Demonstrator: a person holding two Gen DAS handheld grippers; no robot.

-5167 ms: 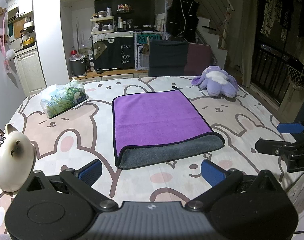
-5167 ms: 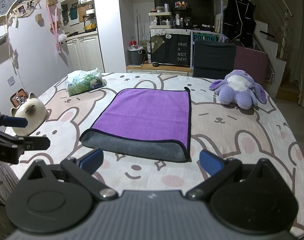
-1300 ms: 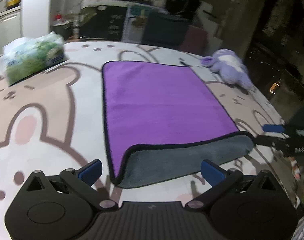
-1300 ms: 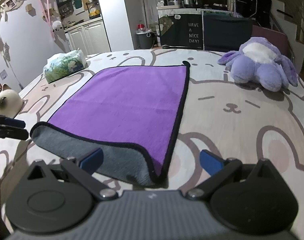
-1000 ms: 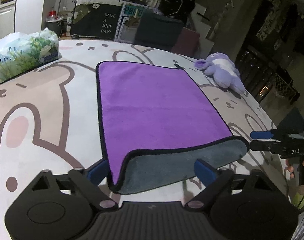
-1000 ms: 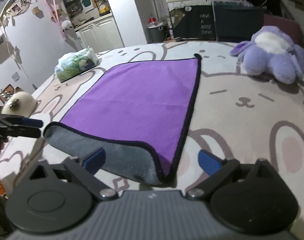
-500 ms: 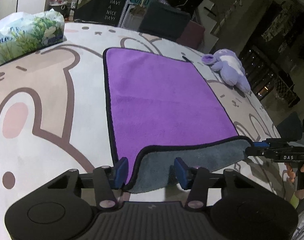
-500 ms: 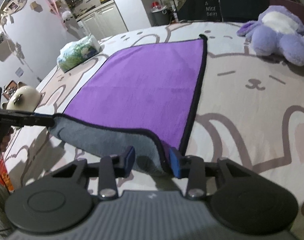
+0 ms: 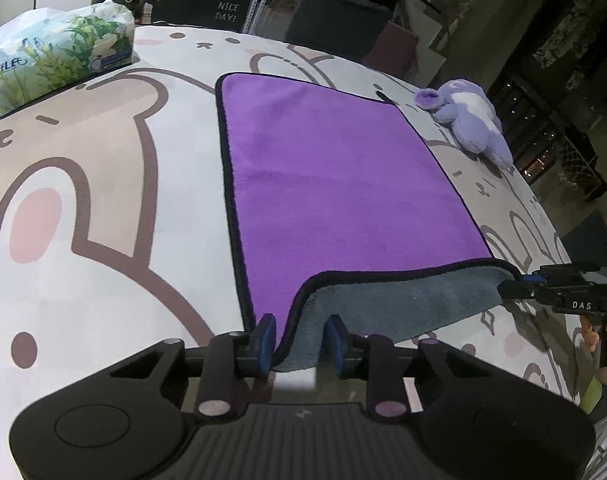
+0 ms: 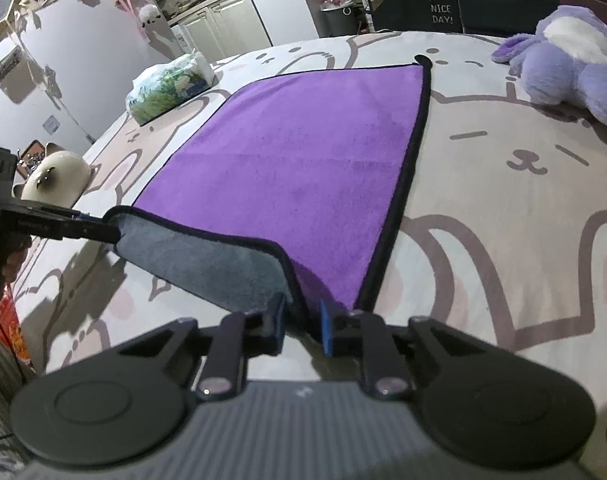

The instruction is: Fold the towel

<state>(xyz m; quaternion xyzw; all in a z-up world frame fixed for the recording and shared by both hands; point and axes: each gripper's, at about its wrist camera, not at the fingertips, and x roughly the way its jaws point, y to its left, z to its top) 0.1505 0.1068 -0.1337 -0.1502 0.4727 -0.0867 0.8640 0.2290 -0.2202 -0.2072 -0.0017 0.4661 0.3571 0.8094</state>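
A purple towel (image 9: 335, 184) with a black border and grey underside lies on the bunny-print table; it also shows in the right wrist view (image 10: 303, 160). Its near edge is lifted, showing the grey side. My left gripper (image 9: 299, 340) is shut on the near left corner. My right gripper (image 10: 301, 326) is shut on the near right corner. Each gripper shows in the other's view, the right one at the towel's right corner (image 9: 543, 284) and the left one at the left corner (image 10: 75, 228).
A tissue pack (image 9: 59, 56) sits at the far left of the table. A purple plush toy (image 9: 467, 124) lies at the far right. A white cat figurine (image 10: 59, 176) stands near the left edge. Cabinets and a chair stand behind the table.
Both grippers moved in on the towel's near corners, closed on them and lifted the near edge off the table.
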